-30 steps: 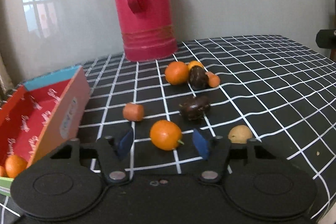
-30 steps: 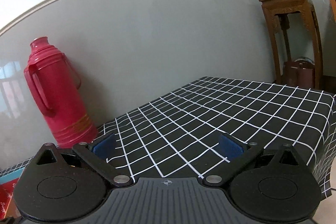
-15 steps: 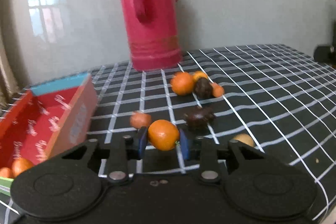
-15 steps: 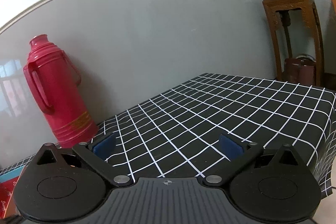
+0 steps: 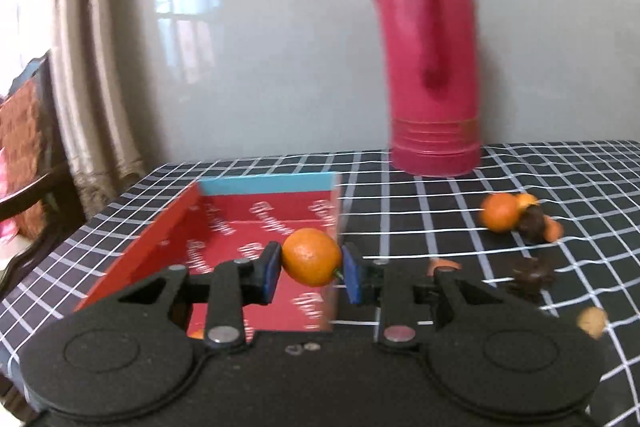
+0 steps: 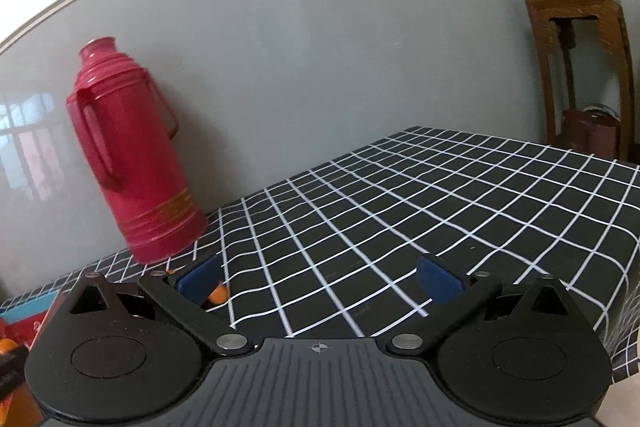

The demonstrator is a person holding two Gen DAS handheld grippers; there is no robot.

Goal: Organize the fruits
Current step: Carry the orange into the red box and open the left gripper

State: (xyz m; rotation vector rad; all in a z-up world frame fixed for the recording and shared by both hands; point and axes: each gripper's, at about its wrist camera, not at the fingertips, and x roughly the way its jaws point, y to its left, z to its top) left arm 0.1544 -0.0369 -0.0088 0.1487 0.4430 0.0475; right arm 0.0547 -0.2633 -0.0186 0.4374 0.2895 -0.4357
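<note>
My left gripper (image 5: 310, 273) is shut on a small orange (image 5: 311, 257) and holds it above the right side of the red cardboard box (image 5: 168, 231) with a blue end wall. More fruit lies on the checked cloth to the right: an orange (image 5: 500, 211) beside a dark fruit (image 5: 534, 223), another dark fruit (image 5: 532, 277) and a tan one (image 5: 593, 321). My right gripper (image 6: 320, 281) is open and empty above the cloth; a bit of orange fruit (image 6: 219, 294) shows by its left finger.
A tall red thermos (image 5: 434, 67) stands at the back of the table, also in the right wrist view (image 6: 132, 151). The table's black checked cloth (image 6: 440, 195) ends at the right. A wooden stand (image 6: 580, 59) with a potted plant is beyond it.
My left gripper closed on the orange, lifted it off the cloth and swung left over the red box. The right gripper has stayed open and turned slightly left.
</note>
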